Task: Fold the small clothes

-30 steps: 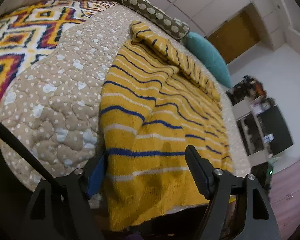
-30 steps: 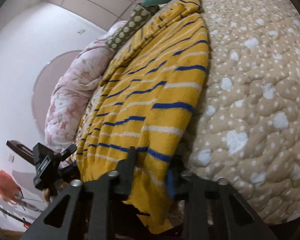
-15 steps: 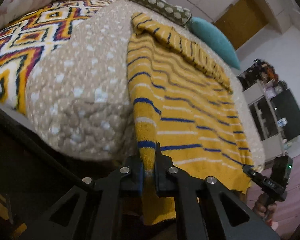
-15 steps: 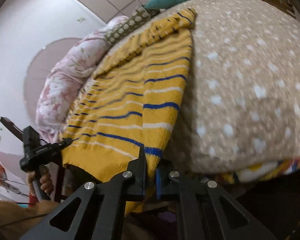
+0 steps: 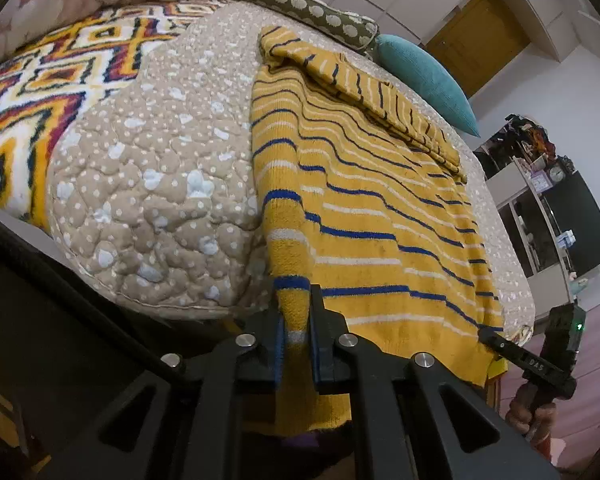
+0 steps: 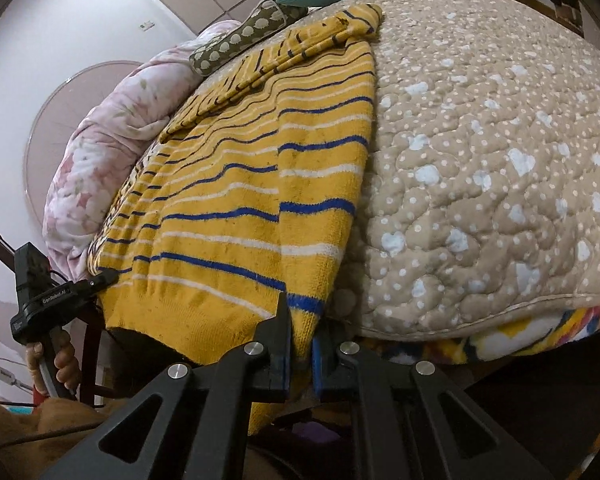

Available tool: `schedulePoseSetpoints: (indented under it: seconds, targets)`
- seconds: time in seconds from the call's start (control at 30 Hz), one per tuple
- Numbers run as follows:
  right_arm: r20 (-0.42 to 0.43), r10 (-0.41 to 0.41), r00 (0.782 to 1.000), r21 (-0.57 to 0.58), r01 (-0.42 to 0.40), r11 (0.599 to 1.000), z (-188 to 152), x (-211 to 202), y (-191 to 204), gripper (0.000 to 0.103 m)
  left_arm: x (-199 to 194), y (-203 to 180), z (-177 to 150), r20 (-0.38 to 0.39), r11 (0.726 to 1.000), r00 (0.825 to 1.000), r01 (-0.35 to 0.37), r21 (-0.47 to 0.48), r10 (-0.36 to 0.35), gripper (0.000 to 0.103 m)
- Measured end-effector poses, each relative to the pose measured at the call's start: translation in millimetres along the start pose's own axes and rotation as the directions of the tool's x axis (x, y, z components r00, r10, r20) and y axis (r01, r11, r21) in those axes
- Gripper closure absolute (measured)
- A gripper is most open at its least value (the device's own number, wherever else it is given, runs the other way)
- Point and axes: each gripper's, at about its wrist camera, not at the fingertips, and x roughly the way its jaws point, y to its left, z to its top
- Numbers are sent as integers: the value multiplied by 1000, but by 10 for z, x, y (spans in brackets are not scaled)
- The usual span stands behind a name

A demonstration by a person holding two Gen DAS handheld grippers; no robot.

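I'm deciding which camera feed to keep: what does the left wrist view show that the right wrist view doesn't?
Only the left wrist view shows the wooden door, the dark shelving and the broad patterned blanket. Only the right wrist view shows the round pale wall panel and the bulk of the pink floral duvet. Both show the yellow striped sweater on the beige quilt, the teal pillow, and both grippers, left gripper and right gripper, clamped on its hem corners.
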Motion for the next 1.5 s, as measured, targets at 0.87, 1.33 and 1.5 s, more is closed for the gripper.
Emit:
schedulePoseSetpoints:
  seconds: [0.87, 1.33, 1.5]
  targets:
    - [225, 121, 967, 40, -133, 990, 2438, 320, 240, 95, 628, -398, 2417, 148, 998, 989, 30, -51, -22, 95]
    - [150, 178, 972, 350, -221, 910, 3286, 1442, -563, 84, 1544, 233, 3089, 51, 905, 973, 228, -360, -225, 81]
    - [195, 207, 959, 375, -268, 888, 3447, 1517, -588, 58, 1468, 361, 3217, 143, 886, 965, 258, -386, -219, 52]
